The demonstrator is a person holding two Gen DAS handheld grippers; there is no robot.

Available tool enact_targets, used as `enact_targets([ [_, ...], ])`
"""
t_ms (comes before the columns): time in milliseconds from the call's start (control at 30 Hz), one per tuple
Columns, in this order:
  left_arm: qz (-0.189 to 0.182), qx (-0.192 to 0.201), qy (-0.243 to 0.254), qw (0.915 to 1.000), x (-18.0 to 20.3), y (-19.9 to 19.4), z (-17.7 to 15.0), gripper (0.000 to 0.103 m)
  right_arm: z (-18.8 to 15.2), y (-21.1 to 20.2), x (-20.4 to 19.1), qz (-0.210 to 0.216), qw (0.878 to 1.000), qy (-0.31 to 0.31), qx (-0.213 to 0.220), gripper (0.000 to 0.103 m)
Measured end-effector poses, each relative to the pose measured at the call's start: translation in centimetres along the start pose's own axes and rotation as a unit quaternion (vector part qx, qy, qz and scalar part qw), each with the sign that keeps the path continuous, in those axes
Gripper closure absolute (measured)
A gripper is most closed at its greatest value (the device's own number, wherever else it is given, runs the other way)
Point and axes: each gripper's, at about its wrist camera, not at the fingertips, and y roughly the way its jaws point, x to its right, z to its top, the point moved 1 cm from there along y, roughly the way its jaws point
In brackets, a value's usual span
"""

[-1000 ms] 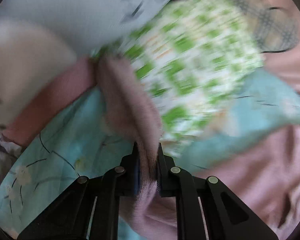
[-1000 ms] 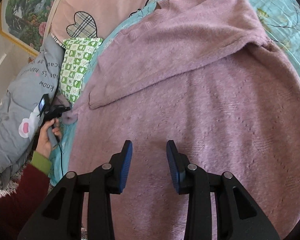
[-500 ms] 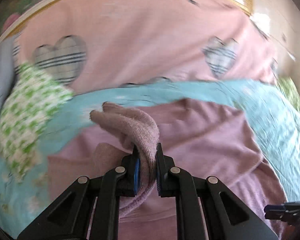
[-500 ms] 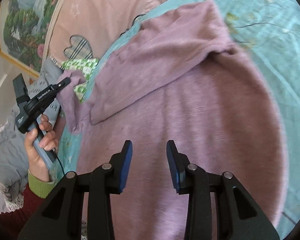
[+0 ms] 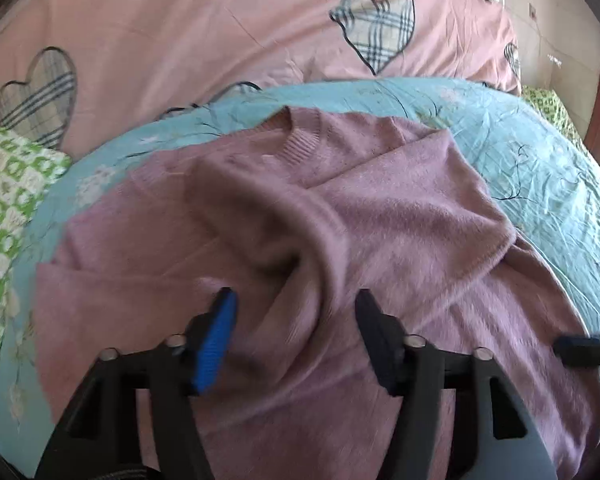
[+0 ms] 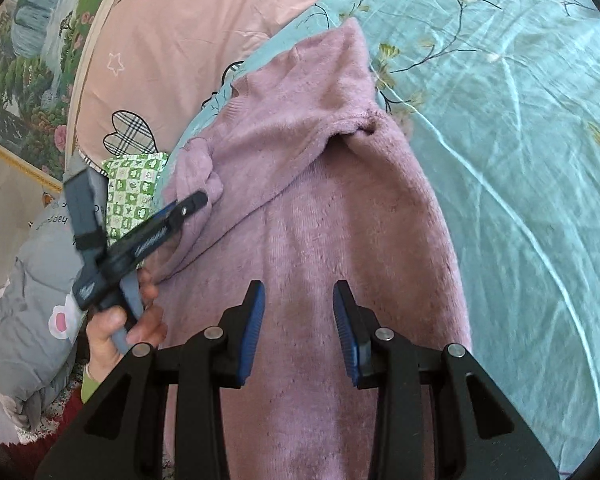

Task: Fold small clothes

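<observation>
Mauve sweater [image 5: 380,216], left gripper [image 5: 296,320] opening, sleeve between

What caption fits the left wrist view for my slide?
Left gripper, jaws opening, lets the mauve sweater's sleeve drop across the sweater body on the teal bedspread.

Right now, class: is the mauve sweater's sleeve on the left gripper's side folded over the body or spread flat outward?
Folded over. The sleeve lies across the sweater chest, between the opening jaws of the left gripper.
</observation>
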Motion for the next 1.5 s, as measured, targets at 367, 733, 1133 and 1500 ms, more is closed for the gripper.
enact_targets([
  [367, 0.099, -0.023, -0.101, 0.9897, -12.8, -4.5, -9.4, 0.033, 7.1, 6.1, -7.3, 0.029, 0.997, -0.077, -0.003, 0.059],
  [733, 0.151, -0.037, -0.167, 0.9737, -16.4, -1.4, -10.1, 0.031, 13.4, 17.2, -15.7, -0.029, 0.982, -0.177, -0.059, 0.047],
  [1133, 0.174, -0.008, -0.243, 0.9543, -18.8, -0.8, -10.6, 0.030, 11.9, 6.1, -4.1, 0.013, 0.989, -0.013, 0.144, 0.094],
  [1500, 0.151, 0.020, -0.313, 0.9374, -21.0, -1.6, -12.1, 0.030, 8.8, 6.8, 0.0, 0.005, 0.993, 0.054, 0.103, 0.083],
])
